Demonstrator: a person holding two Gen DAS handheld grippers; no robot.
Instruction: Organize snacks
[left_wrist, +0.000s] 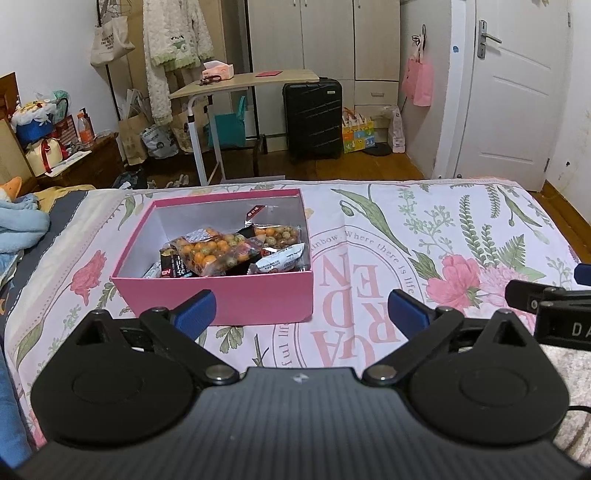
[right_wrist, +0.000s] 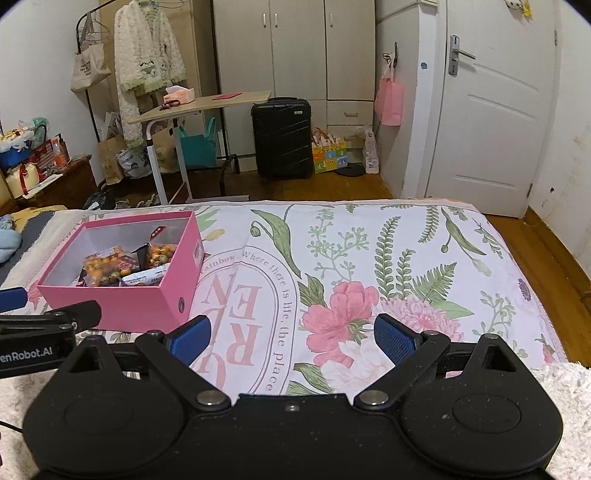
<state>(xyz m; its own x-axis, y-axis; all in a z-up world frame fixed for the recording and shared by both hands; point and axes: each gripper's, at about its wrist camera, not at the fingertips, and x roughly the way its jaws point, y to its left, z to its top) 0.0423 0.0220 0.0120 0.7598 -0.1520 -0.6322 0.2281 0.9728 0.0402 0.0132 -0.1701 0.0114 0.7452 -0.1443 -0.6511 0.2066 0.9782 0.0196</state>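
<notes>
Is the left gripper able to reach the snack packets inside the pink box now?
Probably yes. The left gripper is open and empty, just before the pink box, which has no lid. The snack packets lie exposed; only the near wall must be cleared.

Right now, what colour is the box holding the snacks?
Pink outside, white inside. The box shows best in the left wrist view, straight ahead of the open fingers.

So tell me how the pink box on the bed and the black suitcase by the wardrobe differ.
The pink box is low and lies flat on the floral bedspread; the black suitcase stands upright on the wooden floor. The box is open on top, with snack packets showing inside; the suitcase is shut, so its contents are hidden. The box has smooth plain walls; the suitcase shell is ribbed with slanted grooves. Both are rectangular containers.
</notes>
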